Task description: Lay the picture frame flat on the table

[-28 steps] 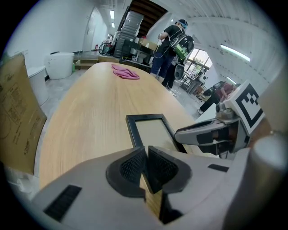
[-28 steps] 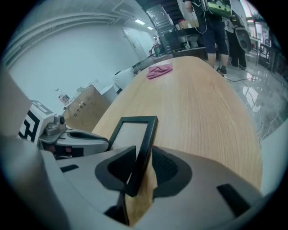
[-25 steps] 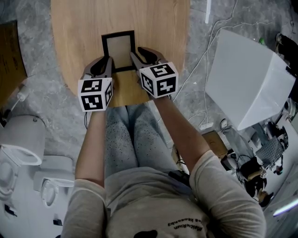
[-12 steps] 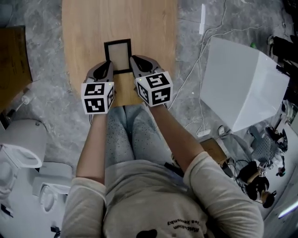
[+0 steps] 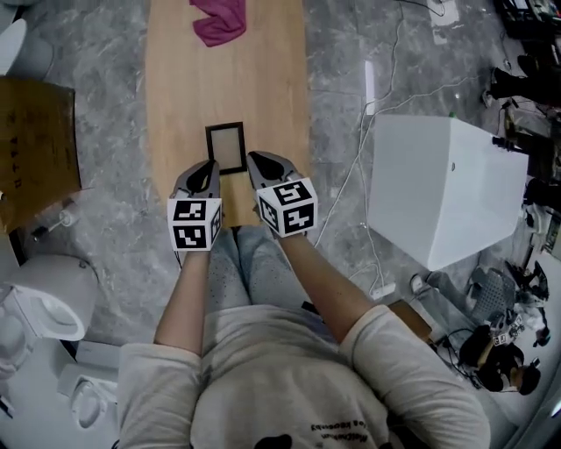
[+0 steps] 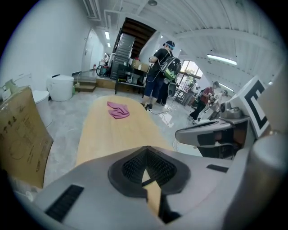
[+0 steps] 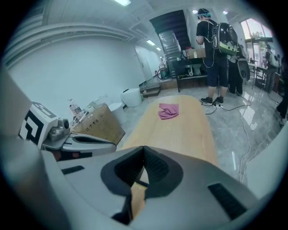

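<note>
A small black picture frame (image 5: 226, 148) lies flat on the long wooden table (image 5: 272, 88), near its near end. My left gripper (image 5: 210, 167) hovers above the table just left of the frame's near edge, and my right gripper (image 5: 253, 160) just right of it. Neither touches the frame. Both are shut with nothing between the pads. In the left gripper view the jaws (image 6: 146, 150) meet over bare wood. The right gripper view shows the same for its jaws (image 7: 144, 149).
A pink cloth (image 5: 219, 22) lies at the table's far end. A white box (image 5: 443, 188) and cables stand on the floor to the right, a cardboard box (image 5: 35, 149) and a toilet (image 5: 44, 294) to the left. People stand beyond the table (image 6: 159, 67).
Both grippers have lifted up and away from the frame, which stays flat on the table. The head camera has risen too, so more of the table and the pink cloth show.
</note>
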